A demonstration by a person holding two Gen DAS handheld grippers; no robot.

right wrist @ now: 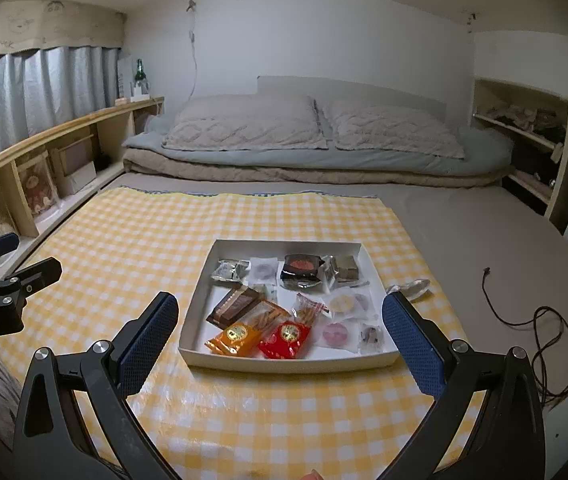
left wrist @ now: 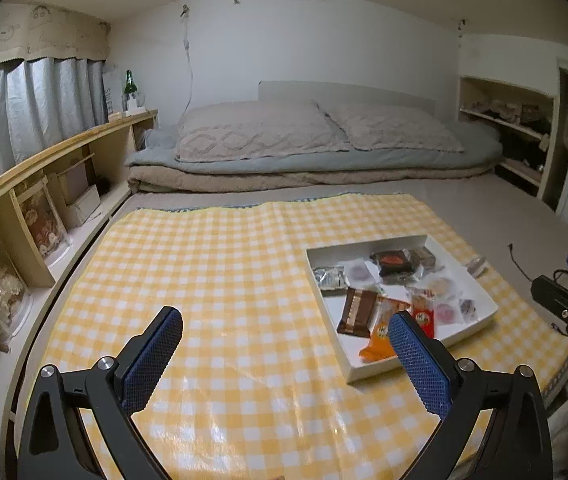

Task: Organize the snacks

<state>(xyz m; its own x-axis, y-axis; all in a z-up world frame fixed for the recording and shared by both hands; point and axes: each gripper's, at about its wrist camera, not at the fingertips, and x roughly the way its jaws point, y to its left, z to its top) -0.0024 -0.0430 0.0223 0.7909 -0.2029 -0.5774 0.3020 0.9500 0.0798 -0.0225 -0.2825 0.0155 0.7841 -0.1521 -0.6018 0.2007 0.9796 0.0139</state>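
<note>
Yellow checked cloth (right wrist: 124,240) on the bed could slip under the white tray (right wrist: 200,354), both hand-held grippers, left (left wrist: 284,344) and right (right wrist: 280,328), gape empty, clear wrapper (right wrist: 410,289) beside tray risks being missed.

The left wrist camera is sitting low over the yellow-and-white checked plastic cloth (left wrist: 212,264), looking along its tongs (left wrist: 284,356) toward the folded bedding at 12 o'clock, with the shallow white cardboard tray (left wrist: 480,322) lying near at 2 o'clock. The right wrist camera is facing the same way from further right, and is seeing that tray (right wrist: 284,360) close and centred between its own tongs (right wrist: 280,340). Both views are sharing the cloth, tray, bedding and back wall.
</note>
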